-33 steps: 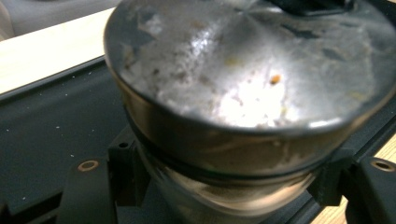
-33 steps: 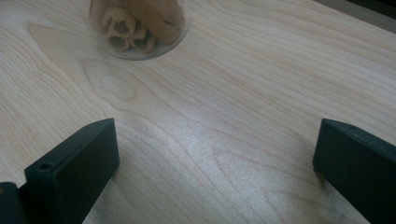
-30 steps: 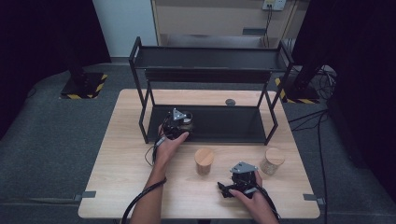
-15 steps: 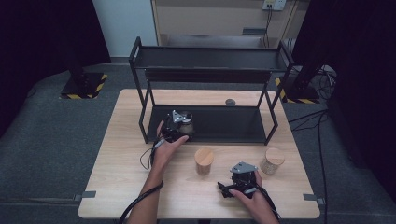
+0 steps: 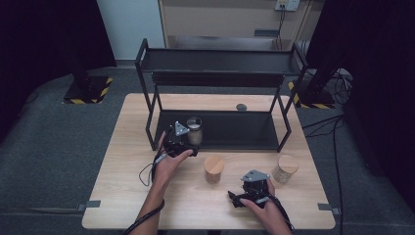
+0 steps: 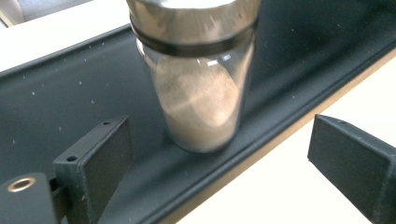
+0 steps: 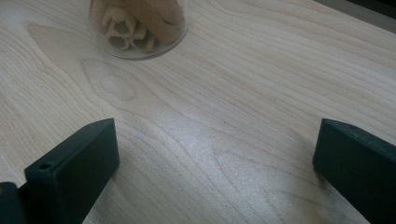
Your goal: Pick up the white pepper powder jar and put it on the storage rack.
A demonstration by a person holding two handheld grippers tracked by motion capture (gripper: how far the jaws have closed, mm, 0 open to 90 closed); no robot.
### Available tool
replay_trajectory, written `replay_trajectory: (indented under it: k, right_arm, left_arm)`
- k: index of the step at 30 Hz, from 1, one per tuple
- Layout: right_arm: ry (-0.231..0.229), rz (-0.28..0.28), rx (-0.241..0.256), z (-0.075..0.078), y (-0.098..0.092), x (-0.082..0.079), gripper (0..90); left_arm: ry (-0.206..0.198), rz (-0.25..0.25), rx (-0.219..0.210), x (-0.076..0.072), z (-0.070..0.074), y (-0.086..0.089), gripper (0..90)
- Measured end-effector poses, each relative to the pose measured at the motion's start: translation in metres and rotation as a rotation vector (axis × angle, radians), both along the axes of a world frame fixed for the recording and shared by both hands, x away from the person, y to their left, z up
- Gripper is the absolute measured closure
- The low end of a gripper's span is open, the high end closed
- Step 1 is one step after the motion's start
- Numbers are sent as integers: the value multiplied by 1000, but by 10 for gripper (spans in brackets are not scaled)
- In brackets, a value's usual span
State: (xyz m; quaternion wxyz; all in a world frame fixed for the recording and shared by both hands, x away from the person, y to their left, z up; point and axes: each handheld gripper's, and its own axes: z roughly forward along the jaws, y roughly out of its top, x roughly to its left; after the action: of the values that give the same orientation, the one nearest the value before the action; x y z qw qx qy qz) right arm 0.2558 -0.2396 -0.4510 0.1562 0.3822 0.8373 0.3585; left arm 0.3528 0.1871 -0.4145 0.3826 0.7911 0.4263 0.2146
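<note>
Since a second ago our left gripper point(image 5: 188, 139) has set the metal-lidded jar point(image 6: 196, 79) upright on the rack's lower shelf point(image 5: 235, 132) and spread its jaws wide, nothing held; right gripper point(image 5: 247, 195) idle, open, empty, so placement looks done.

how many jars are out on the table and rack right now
3: a metal-lidded glass jar of powder on the black rack's lower shelf; a wooden-lidded jar mid-table; another wooden-lidded glass jar toward the table's right.

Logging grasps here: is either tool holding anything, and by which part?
Nothing held: the left tool stands open before the shaker jar; the right tool is open too.
</note>
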Motion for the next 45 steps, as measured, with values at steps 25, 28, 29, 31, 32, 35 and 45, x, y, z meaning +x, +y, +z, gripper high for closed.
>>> replay_trajectory:
  k: [25,28,29,31,32,35,45]
  right_arm:
    - [4,-1,-1,1,0,1,4]
    - [4,-2,-1,1,0,0,4]
    - [4,-2,-1,1,0,0,4]
    - [4,-2,-1,1,1,0,4]
    - [4,-3,-1,1,1,0,4]
    - [2,-3,-2,1,1,0,5]
    - [3,-5,0,0,1,0,5]
  left_arm:
    - [4,-2,-3,-29,9,6,48]
    - [8,-5,2,-31,11,5,48]
    - [6,-5,1,-32,12,6,48]
    - [4,-2,-2,-35,12,6,47]
    - [4,0,-3,-35,13,6,48]
    - [2,0,-4,-39,13,7,47]
    - [-1,8,-21,-57,16,16,45]
